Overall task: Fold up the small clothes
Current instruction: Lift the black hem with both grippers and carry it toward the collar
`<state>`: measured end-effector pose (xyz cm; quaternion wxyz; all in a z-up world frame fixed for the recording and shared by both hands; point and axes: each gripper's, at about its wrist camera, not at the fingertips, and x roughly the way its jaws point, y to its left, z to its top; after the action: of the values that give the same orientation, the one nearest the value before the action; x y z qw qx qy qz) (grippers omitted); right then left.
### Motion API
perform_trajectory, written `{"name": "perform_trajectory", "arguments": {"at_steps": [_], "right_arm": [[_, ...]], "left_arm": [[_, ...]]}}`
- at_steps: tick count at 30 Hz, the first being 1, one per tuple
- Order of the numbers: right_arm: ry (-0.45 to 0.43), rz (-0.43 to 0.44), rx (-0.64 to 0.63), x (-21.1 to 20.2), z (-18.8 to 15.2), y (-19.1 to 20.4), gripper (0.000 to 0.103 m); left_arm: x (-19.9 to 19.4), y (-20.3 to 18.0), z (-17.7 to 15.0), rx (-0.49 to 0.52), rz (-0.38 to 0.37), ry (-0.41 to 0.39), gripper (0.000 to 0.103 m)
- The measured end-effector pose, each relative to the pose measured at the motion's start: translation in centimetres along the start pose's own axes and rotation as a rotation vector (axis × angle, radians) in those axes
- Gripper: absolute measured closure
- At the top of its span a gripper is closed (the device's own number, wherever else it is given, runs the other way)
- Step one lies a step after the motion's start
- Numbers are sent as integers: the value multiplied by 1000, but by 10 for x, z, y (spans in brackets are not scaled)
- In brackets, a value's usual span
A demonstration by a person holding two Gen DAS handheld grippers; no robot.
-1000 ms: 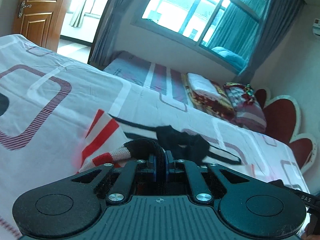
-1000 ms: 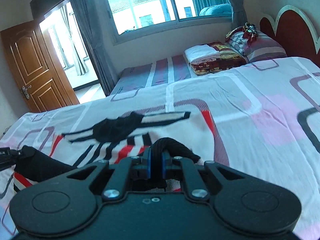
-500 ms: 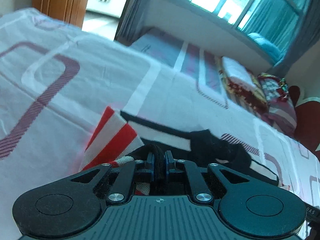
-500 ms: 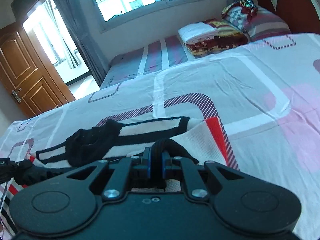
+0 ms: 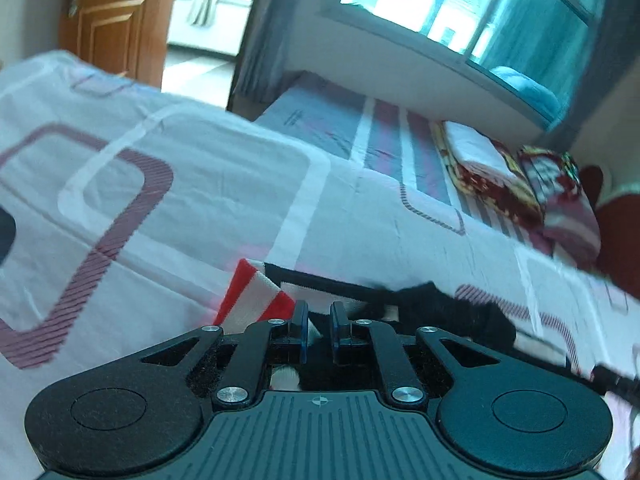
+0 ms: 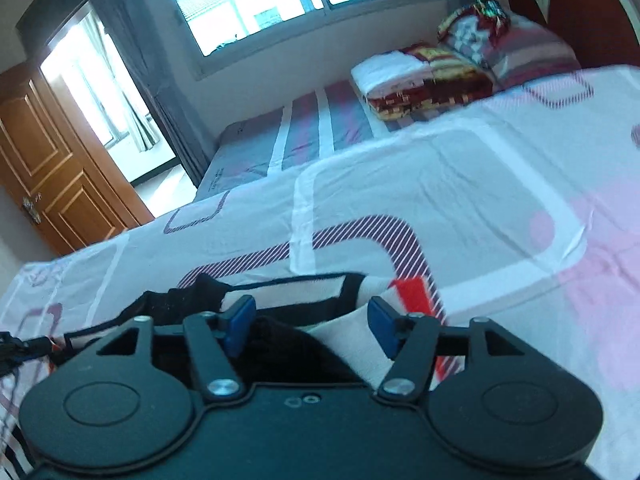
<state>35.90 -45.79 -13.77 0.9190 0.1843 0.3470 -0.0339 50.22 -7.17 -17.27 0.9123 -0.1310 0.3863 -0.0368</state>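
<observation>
A small knitted garment with red, white and black stripes (image 5: 256, 300) lies on the bed, with a black part (image 5: 452, 308) bunched on it. In the left wrist view my left gripper (image 5: 318, 320) is partly open just above the garment's near edge, holding nothing. In the right wrist view the garment (image 6: 304, 300) lies folded over, its red stripe (image 6: 412, 288) at the right. My right gripper (image 6: 310, 320) is wide open over the folded edge, with cloth below the blue pads (image 6: 240, 320).
The bed sheet (image 5: 180, 184) is white with maroon rounded-square prints. Beyond it lies a second bed with folded blankets (image 6: 420, 76) and pillows (image 6: 520, 48). A wooden door (image 6: 48, 176) and a curtained window (image 6: 280, 0) are at the back.
Both grippers held the garment's black edge and carried it forward over the garment. Now both have let go: the right is wide open, the left slightly open, and the cloth lies on the bed.
</observation>
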Motion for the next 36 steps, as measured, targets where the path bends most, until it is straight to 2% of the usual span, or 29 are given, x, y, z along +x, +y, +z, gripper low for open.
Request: {"name": "perform_trajectory", "arguments": {"at_steps": [2, 3, 5, 7, 9, 11, 12, 13, 17, 18, 21, 25, 29, 30, 31, 34, 35, 36], "right_arm": [[-11, -20, -57, -5, 0, 4, 44], [-11, -24, -97, -9, -1, 8, 49], [18, -38, -187, -5, -7, 17, 52], [43, -72, -249, 1, -14, 22, 48], [62, -56, -227, 8, -14, 18, 46], [84, -48, -218, 15, -13, 17, 46], [101, -35, -225, 19, -13, 19, 51], [113, -16, -232, 22, -16, 21, 61], [117, -10, -295, 24, -23, 32, 65], [115, -1, -299, 22, -24, 33, 61], [99, 52, -265, 11, -20, 25, 37], [29, 74, -200, -8, -10, 10, 38], [117, 36, -295, 6, -17, 14, 39], [125, 34, -316, 10, -20, 16, 48], [131, 38, -319, 14, -23, 18, 66], [122, 19, -310, 24, -23, 22, 84], [124, 9, -320, 26, -23, 24, 91], [115, 2, -324, 26, -23, 27, 97]], "left_arm": [[-7, -4, -5, 60, -10, -4, 94], [-7, -8, -8, 100, -10, 7, 93], [-1, -15, -15, 170, 7, 45, 93], [8, -17, -17, 188, 39, 74, 93], [18, -18, -17, 207, 67, 90, 93], [25, -18, -19, 219, 60, 104, 93], [26, -20, -21, 226, 55, 108, 93], [27, -22, -23, 230, 50, 110, 93], [26, -23, -29, 218, 19, 115, 94], [26, -22, -29, 225, 18, 114, 94], [28, -19, -29, 214, 16, 111, 94], [31, -18, -29, 190, 12, 107, 94], [29, -23, -32, 191, -5, 109, 94], [28, -24, -33, 197, -4, 107, 94], [27, -26, -34, 205, -1, 100, 94], [23, -29, -38, 214, 0, 76, 94], [22, -31, -40, 224, 0, 67, 102], [21, -33, -42, 234, 1, 59, 103]]}}
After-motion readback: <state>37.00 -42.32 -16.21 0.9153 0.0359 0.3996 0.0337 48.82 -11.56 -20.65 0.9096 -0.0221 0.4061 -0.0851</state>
